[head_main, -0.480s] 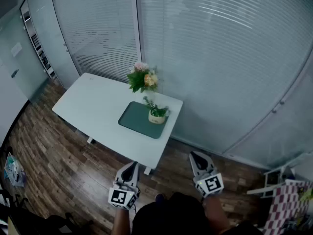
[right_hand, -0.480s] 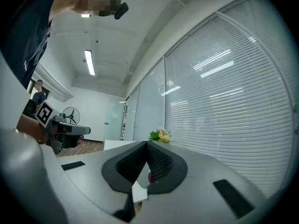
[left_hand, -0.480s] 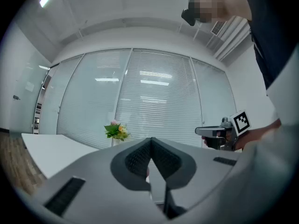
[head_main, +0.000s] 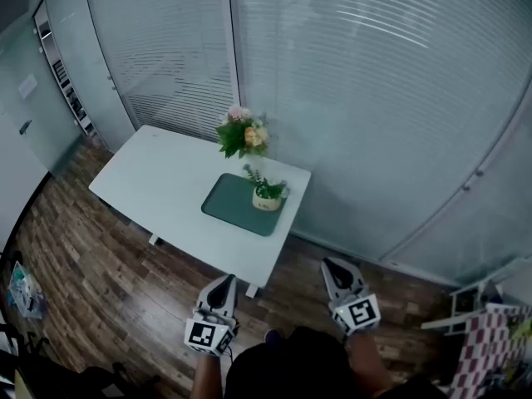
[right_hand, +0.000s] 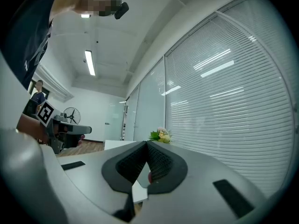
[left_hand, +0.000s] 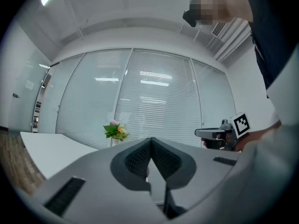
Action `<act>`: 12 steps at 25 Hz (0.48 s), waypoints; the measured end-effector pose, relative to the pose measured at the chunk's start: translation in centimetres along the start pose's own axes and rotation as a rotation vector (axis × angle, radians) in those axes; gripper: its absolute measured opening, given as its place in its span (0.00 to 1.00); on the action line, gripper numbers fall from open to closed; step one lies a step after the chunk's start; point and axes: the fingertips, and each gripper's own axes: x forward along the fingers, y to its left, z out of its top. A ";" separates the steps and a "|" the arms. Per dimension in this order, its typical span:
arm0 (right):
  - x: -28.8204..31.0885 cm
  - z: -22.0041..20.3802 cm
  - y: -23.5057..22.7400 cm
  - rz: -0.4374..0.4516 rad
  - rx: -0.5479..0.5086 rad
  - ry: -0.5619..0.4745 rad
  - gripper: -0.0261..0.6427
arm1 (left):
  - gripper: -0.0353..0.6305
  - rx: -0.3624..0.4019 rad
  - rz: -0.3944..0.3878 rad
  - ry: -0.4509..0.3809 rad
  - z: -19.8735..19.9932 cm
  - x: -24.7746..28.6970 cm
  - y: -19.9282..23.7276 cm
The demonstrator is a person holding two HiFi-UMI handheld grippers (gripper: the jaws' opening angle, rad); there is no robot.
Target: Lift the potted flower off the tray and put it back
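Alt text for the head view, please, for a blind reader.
A white table by a glass wall carries a green tray with a potted flower on it, and a bouquet beyond it. Nearer, above wood floor, the left gripper and right gripper are shut, empty, short of the table.

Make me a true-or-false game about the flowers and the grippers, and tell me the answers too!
1. The potted flower stands on the green tray. True.
2. The left gripper holds the potted flower. False: it is shut on nothing, short of the table.
3. The right gripper is shut. True.
4. The bouquet sits on the green tray. False: it stands on the table behind the tray.
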 end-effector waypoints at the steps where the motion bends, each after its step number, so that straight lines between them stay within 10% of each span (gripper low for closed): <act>1: 0.0 0.0 -0.1 -0.006 -0.002 -0.002 0.04 | 0.06 0.008 0.001 0.012 -0.1 0.0 0.0; 12: -0.5 -1.4 -2.3 -0.074 0.096 -0.027 0.05 | 0.07 0.020 0.023 -0.024 0.0 -0.3 0.1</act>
